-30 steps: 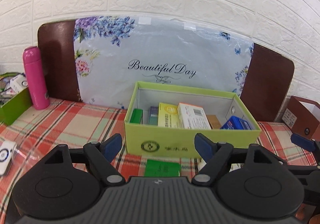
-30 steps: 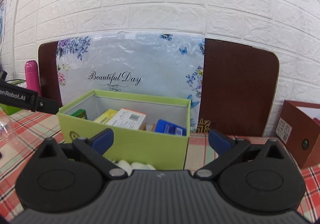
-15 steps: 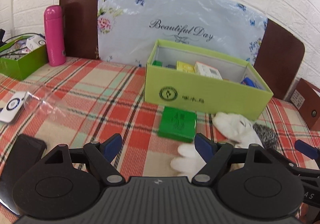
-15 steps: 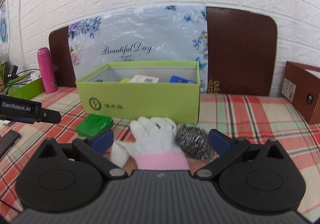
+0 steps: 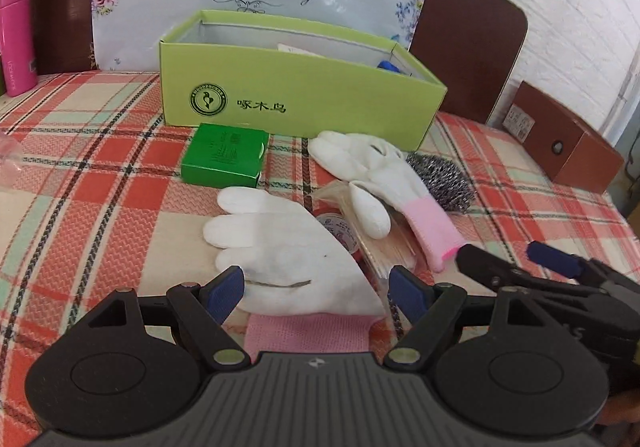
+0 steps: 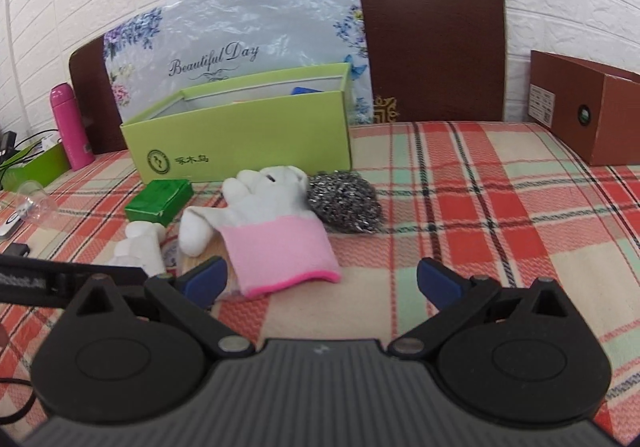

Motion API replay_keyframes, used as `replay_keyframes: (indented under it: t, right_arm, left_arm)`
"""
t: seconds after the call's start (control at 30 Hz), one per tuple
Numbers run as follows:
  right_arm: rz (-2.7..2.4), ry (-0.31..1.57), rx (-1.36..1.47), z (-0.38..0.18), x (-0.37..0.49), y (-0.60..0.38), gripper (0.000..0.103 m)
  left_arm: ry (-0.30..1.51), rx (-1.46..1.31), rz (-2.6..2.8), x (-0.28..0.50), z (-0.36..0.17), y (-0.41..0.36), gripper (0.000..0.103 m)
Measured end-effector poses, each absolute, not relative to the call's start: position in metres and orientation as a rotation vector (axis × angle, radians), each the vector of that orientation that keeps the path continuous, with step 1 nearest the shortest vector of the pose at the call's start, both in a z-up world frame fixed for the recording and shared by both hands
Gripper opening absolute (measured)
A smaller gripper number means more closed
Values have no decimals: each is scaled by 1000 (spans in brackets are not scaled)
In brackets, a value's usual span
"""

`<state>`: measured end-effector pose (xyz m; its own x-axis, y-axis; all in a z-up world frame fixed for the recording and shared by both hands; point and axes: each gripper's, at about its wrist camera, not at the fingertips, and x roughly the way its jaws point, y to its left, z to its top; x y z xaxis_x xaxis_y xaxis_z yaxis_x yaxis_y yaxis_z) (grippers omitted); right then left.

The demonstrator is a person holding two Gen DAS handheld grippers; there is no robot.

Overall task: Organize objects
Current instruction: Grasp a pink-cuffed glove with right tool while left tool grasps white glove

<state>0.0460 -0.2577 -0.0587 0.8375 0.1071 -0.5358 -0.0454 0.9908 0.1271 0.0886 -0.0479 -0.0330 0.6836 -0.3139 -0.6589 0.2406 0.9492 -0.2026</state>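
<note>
Both tools (image 5: 318, 289) (image 6: 322, 283) tilted down, spread, seemingly above gloves (image 5: 296, 247).

Both claws open, tilted downward side by side

The left claw (image 5: 318, 289) points forward and down, its two blue-tipped fingers (image 5: 224, 289) spread wide with nothing pressed between the pads. The right claw (image 6: 320, 283) is angled down likewise, its fingers (image 6: 438, 283) also spread wide and gripping nothing. In the left wrist view the right claw's fingers reach in from the lower right edge; in the right wrist view the left claw's black finger crosses the lower left.
</note>
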Motion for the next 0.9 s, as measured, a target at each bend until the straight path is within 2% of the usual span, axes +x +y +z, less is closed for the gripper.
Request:
replay_keyframes:
  t: [0.03, 0.1, 0.2, 0.27, 0.53, 0.57, 0.63, 0.67, 0.7, 0.77, 0.8, 0.87, 0.9]
  right_arm:
    - [78, 570, 111, -59, 45, -259, 103]
    - [74, 564, 109, -58, 45, -261, 103]
    - [95, 566, 112, -59, 47, -261, 100]
    - [114, 566, 100, -61, 53, -258, 98]
    - [212, 601, 49, -70, 102, -242, 93]
    - [216, 611, 51, -72, 109, -241, 92]
    - [218, 632, 61, -76, 118, -240, 88]
    - [226, 644, 69, -79, 120, -240, 78]
    - [242, 651, 85, -80, 121, -241, 59]
    - [267, 649, 116, -77, 116, -243, 36]
    - [262, 644, 107, -76, 112, -242, 29]
    - [248, 621, 79, -72, 103, -241, 22]
    - [249, 612, 80, -69, 98, -242, 22]
  left_arm:
    - [750, -98, -320, 90, -36, -48, 81]
    - [753, -80, -326, 92, -41, -45, 49]
    - [765, -125, -337, 92, -39, -27, 33]
    - [777, -176, -339, 92, -37, -14, 30]
    - [770, -171, -262, 79, -36, 11, 30]
    - [767, -172, -258, 78, -36, 11, 33]
    - [761, -161, -243, 78, -36, 9, 47]
    - [755, -148, -228, 78, -36, 7, 59]
    - [754, -133, -212, 79, -37, 5, 62]
    - [766, -123, -210, 81, -39, 4, 62]
    - [773, -132, -212, 82, -41, 4, 62]
    - [773, -141, -213, 83, -42, 4, 62]
    - [772, -138, -212, 83, -42, 3, 63]
